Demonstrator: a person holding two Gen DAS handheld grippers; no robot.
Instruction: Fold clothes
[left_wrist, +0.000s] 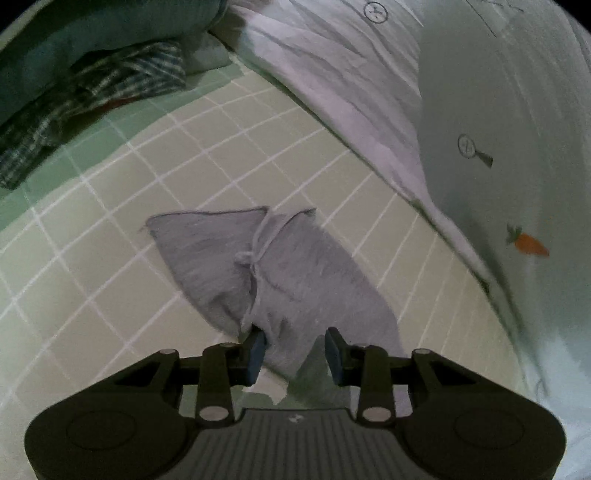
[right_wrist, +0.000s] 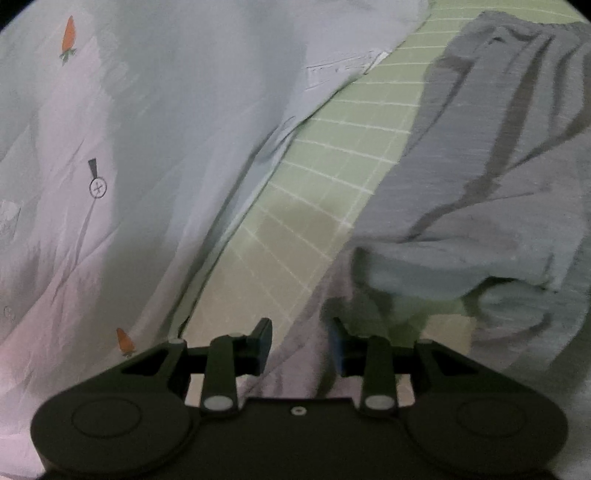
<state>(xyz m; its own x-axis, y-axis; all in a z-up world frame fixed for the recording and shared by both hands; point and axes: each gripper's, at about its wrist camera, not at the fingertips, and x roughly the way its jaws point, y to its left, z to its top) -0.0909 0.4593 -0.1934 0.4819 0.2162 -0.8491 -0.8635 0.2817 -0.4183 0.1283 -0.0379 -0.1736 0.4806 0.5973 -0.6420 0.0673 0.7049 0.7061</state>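
A grey garment (left_wrist: 295, 273) with a drawstring lies folded on the green grid sheet (left_wrist: 110, 240). My left gripper (left_wrist: 295, 350) hovers over its near end, jaws apart. Grey cloth lies in the gap between the blue pads (left_wrist: 256, 354), and they do not press on it. In the right wrist view the same grey garment (right_wrist: 480, 177) lies rumpled at the right, with a rolled edge near the fingers. My right gripper (right_wrist: 301, 345) is open just in front of that edge. Pale cloth lies under the gap, and nothing is pinched.
A white duvet with carrot prints (left_wrist: 480, 147) (right_wrist: 110, 147) is bunched along one side of the sheet. A plaid garment (left_wrist: 92, 96) and a blue-grey pillow (left_wrist: 92, 37) lie at the far left. A strip of green sheet (right_wrist: 314, 192) shows between duvet and garment.
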